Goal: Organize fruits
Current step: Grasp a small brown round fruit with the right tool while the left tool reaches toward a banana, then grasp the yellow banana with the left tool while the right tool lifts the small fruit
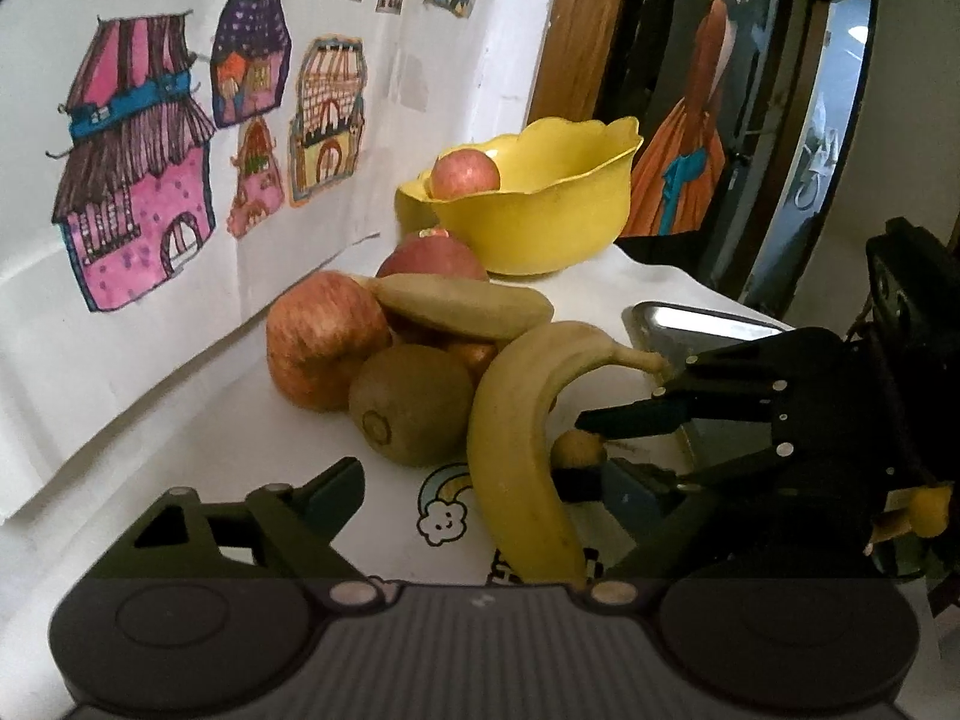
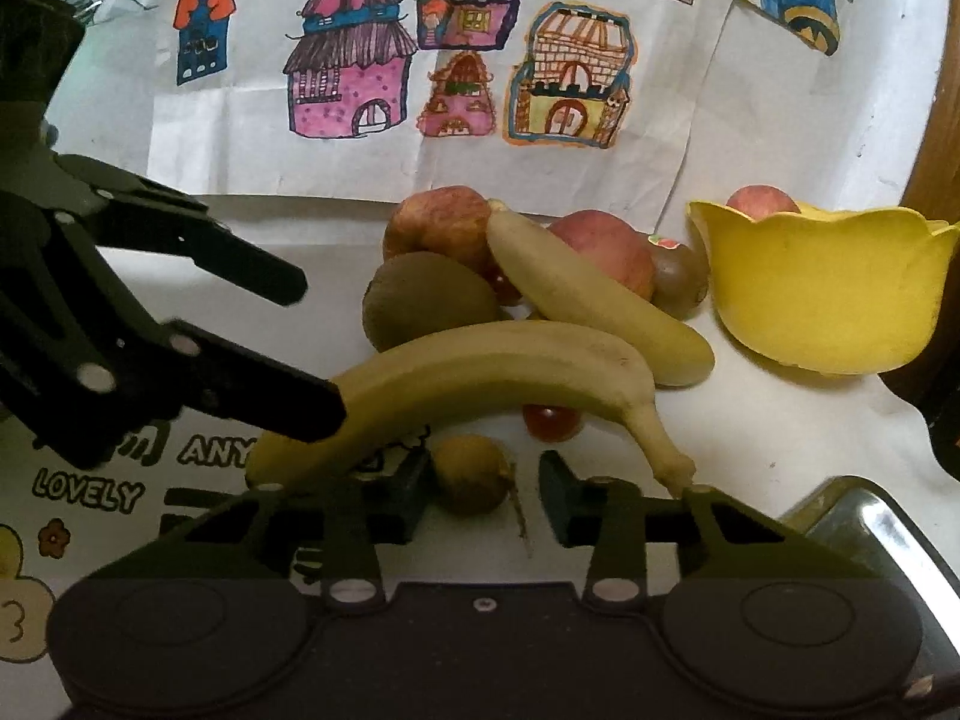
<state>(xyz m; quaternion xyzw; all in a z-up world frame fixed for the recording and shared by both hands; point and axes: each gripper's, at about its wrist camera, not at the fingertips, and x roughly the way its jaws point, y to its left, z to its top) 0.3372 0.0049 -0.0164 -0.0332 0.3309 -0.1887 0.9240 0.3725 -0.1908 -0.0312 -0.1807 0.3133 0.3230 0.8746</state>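
Small round fruit (image 2: 471, 473) between spread right gripper (image 2: 483, 495) fingers, untouched. Left gripper (image 1: 474, 516) released, right finger hidden behind banana (image 1: 522, 450), stem toward tray (image 1: 690, 324).

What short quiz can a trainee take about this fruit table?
1. True or false: the yellow bowl holds an apple.
2. What lies between the fingers of the right gripper? A) a banana B) the small brown fruit C) a kiwi
3. Fill in: the left gripper is ___ (open or shut).
Key: 1 true; 2 B; 3 open.
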